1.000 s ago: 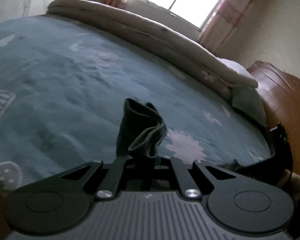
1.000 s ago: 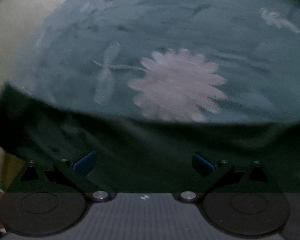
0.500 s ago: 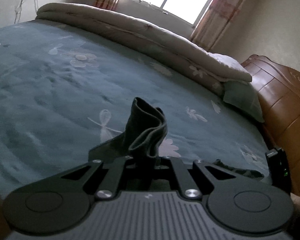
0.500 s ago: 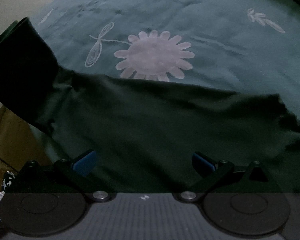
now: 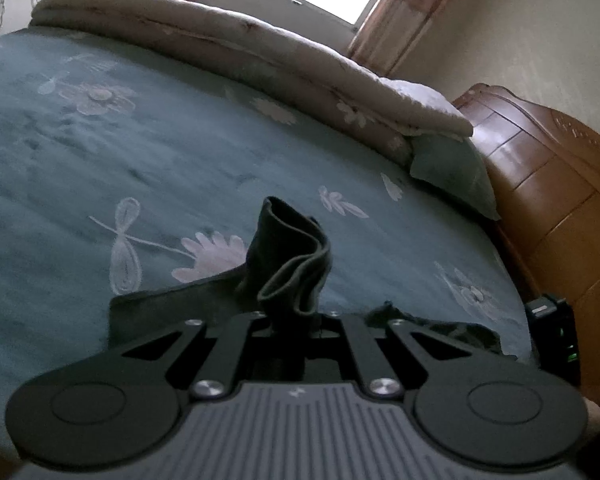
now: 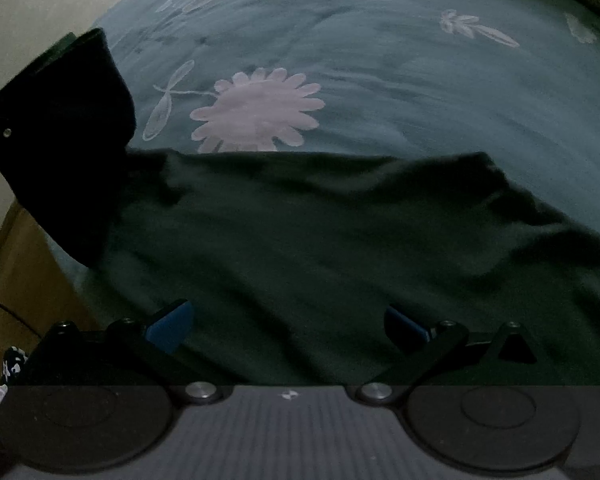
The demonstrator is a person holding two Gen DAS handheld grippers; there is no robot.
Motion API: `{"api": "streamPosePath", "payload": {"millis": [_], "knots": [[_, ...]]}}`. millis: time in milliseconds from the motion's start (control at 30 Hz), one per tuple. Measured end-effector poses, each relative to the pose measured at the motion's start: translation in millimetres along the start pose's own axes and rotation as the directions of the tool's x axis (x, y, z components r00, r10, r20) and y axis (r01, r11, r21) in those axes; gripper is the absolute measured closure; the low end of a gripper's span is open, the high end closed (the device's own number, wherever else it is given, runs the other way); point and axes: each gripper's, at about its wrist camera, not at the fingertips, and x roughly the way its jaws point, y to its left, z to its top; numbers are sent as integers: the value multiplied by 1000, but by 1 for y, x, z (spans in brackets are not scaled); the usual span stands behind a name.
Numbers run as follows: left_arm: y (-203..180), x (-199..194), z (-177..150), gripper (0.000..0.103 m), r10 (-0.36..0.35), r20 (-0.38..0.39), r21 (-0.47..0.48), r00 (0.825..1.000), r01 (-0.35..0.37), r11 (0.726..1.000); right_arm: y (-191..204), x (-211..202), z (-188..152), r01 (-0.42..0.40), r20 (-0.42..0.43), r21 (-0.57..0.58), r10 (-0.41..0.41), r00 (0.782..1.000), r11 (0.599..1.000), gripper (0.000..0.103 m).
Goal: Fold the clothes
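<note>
A dark green garment [image 6: 320, 240] lies spread across the near part of the teal flowered bed sheet [image 6: 380, 80]. My left gripper [image 5: 292, 316] is shut on a bunched corner of this garment [image 5: 292, 256], which sticks up in folds between the fingers. More of the cloth trails flat on the sheet to its left and right. My right gripper [image 6: 286, 324] hovers open just above the garment, with its blue pads [image 6: 168, 324] wide apart and nothing between them. The dark shape at the left of the right wrist view is the left gripper's body [image 6: 60, 132].
A rolled cream quilt [image 5: 240, 52] runs along the far side of the bed, with a green pillow [image 5: 448, 172] at its end. A wooden headboard [image 5: 540, 184] stands at the right. Wooden furniture [image 6: 24, 280] sits beside the bed at the lower left.
Both grippers have moved forward over the bed, and the garment now lies spread further onto the sheet. The left gripper stays shut on the bunched corner; the right stays open.
</note>
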Motion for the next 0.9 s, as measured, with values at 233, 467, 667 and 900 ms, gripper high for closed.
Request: {"api": "streamPosePath", "payload": {"millis": [233,467,667,900], "knots": [[-9,23,-8,99,-14,-48,10,999,15,1000,-13,-4,-6,6,3,28,-6,1000,1000,0],[-20,44,-17,99,-13,-106,70,994,21,997,-21,-5,-9,12,1,55,-12,1000,998,0],[-33,60,-29,99,-4,-175,165,985,33,986,-26,-3,-9,21,-7,78,-20,1000,997,0],[-35,76,-45,79,-42,-302,216,953,111,970,-27,2,-6,24,-19,97,-22,1000,995,0]]}}
